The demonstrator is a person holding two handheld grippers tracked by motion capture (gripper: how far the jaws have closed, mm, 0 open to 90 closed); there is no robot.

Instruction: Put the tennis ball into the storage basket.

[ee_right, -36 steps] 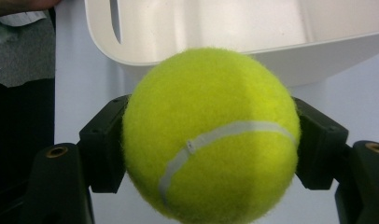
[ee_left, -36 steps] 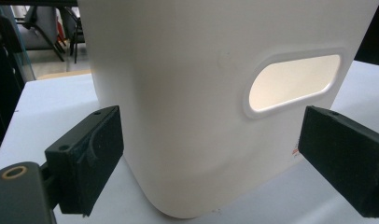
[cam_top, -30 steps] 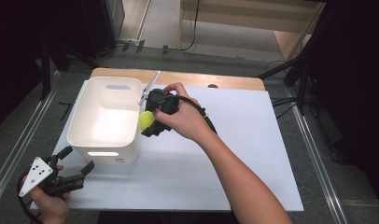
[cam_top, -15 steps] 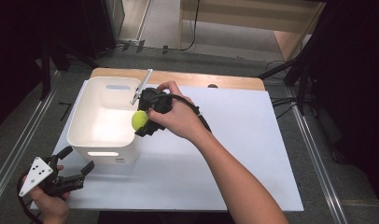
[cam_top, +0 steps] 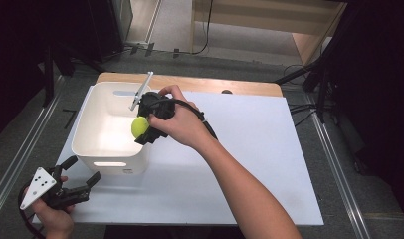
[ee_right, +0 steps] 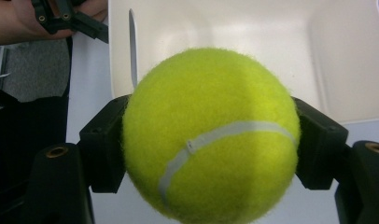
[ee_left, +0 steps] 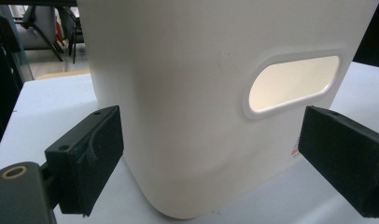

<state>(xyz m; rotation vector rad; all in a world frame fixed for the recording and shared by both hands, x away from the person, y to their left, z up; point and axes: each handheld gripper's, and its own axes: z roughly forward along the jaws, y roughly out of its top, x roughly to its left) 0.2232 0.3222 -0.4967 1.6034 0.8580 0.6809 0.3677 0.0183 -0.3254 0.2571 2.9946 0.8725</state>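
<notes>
A yellow-green tennis ball (cam_top: 139, 126) (ee_right: 211, 135) is clamped between the jaws of my right gripper (cam_top: 143, 127) (ee_right: 211, 144), which hangs over the right rim of a white plastic bin (cam_top: 93, 127) (ee_right: 271, 32). The ball sits just inside the bin's rim, above its bare floor. My left gripper (cam_top: 79, 178) (ee_left: 211, 154) rests low at the table's near left corner, open, its jaws standing either side of the bin's near wall (ee_left: 187, 102) without touching it. That wall has an oval handle cutout (ee_left: 295, 84).
The bin stands at the left of a white board (cam_top: 250, 149) laid on a wooden table (cam_top: 190, 82). Metal rails (cam_top: 16, 154) run along both sides. The board to the right of the arm is bare. Dark stands and cables lie on the floor behind the table.
My right gripper has carried the ball leftward, from beside the bin's right wall to over its rim. The left gripper has stayed still.
</notes>
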